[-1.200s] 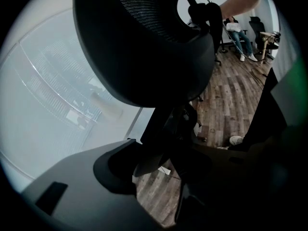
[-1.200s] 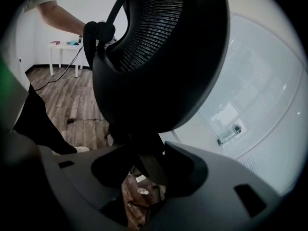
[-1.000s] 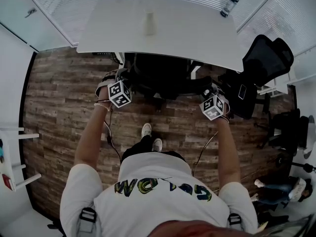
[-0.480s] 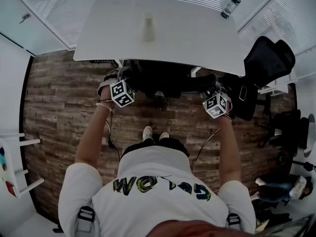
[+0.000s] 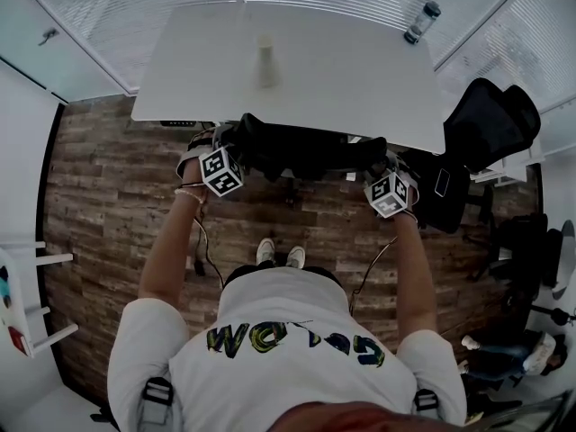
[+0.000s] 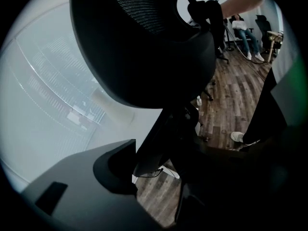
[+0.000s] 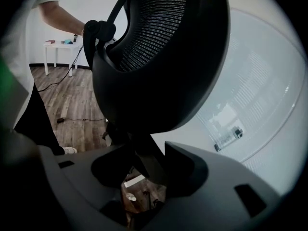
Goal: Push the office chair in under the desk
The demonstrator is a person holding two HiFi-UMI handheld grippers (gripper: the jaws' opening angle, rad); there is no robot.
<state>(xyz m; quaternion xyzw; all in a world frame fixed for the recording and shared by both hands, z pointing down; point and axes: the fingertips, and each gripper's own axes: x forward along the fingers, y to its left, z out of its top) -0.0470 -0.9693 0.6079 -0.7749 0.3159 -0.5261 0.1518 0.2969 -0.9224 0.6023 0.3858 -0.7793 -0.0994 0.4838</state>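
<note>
Left hand-held gripper (image 5: 229, 142) and right hand-held gripper (image 5: 382, 164) are each clamped onto the backrest rim of the black office chair (image 5: 306, 151), one near each end, with the rigid frame sitting between the jaws in both gripper views. The seat is already mostly tucked under the white counter (image 5: 351, 79), and only the backrest pokes out at the near edge. I'd guess it rolls easily on the wood floor (image 5: 117, 196) but has some heft and loves to swivel, so hold the stiff frame rather than the springy mesh and push evenly from both sides. A cup (image 5: 265, 61) and a bottle (image 5: 420, 22) sit on top, so no ramming.
</note>
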